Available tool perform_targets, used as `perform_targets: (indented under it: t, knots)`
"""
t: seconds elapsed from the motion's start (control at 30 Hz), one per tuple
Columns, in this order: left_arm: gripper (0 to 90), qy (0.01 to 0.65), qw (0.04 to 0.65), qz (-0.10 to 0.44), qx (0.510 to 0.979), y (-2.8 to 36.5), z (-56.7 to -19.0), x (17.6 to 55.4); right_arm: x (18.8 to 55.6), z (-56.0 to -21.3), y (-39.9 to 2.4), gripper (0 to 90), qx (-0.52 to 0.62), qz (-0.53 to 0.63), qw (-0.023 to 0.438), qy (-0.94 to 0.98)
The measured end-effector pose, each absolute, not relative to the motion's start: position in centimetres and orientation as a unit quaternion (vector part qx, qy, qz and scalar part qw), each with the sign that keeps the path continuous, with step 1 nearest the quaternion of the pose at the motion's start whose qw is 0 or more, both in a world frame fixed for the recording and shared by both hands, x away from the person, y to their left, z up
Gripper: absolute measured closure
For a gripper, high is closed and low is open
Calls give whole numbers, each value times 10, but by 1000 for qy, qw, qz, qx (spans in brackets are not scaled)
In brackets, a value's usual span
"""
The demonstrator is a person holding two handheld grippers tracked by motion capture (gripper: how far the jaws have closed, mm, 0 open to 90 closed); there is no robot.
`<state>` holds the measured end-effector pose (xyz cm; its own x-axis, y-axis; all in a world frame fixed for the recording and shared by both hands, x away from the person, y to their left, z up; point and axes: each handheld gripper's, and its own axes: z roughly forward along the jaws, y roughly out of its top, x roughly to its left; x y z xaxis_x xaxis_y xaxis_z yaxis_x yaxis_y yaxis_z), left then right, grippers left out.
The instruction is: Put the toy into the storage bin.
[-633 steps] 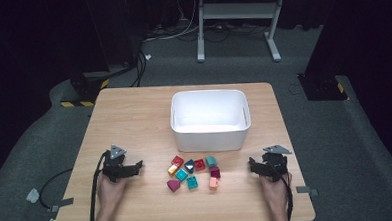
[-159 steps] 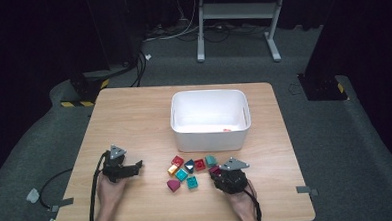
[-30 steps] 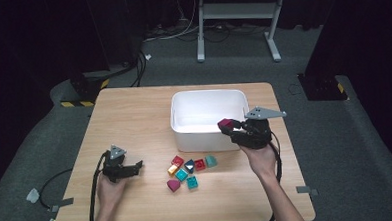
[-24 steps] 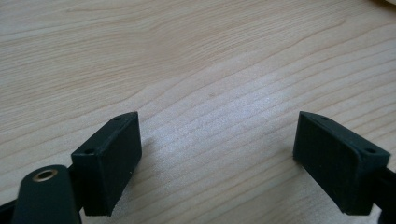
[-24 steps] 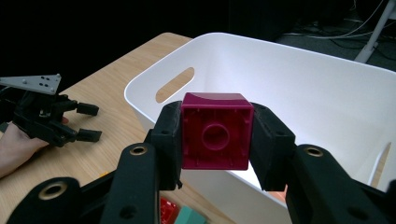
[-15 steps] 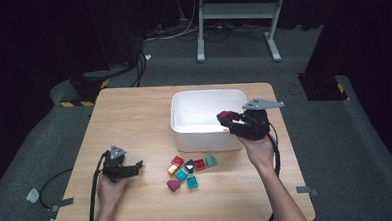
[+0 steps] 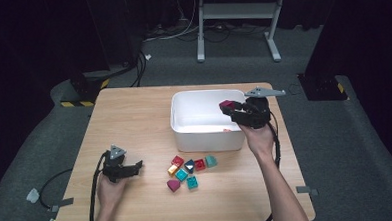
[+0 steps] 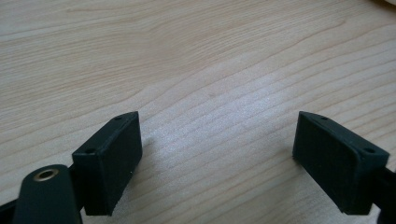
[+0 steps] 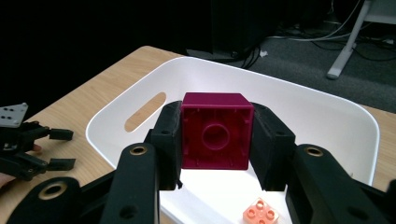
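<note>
The right gripper (image 7: 232, 110) has carried a magenta block (image 9: 215, 130) up from the table (image 7: 134, 123) and now holds it clamped between both jaws above the white bin (image 7: 184, 127), where 1 orange block (image 9: 260, 213) already lies. The left gripper (image 7: 136, 166) has not moved, resting with its jaws wide apart and empty on the bare wood. With 7 blocks (image 7: 189, 170) left in the cluster in front of the bin, the sorting looks barely begun, and a release into the bin seems the likely next step.
</note>
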<state>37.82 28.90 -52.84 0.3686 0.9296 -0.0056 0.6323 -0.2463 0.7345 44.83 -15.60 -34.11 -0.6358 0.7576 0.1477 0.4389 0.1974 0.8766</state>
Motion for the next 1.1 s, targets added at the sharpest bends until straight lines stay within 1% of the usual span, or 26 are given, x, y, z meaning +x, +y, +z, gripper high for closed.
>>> perform_targets:
  t: [0.6,0.77,1.1]
  knots:
    - [158,516,333,223,757,289,-528,378,470,-337,-137,590,395,476,174,766]
    - [159,516,333,223,757,289,-528,378,482,-342,-133,589,405,468,167,767]
    - [159,516,333,223,757,289,-528,378,496,-350,-124,589,413,449,170,774]
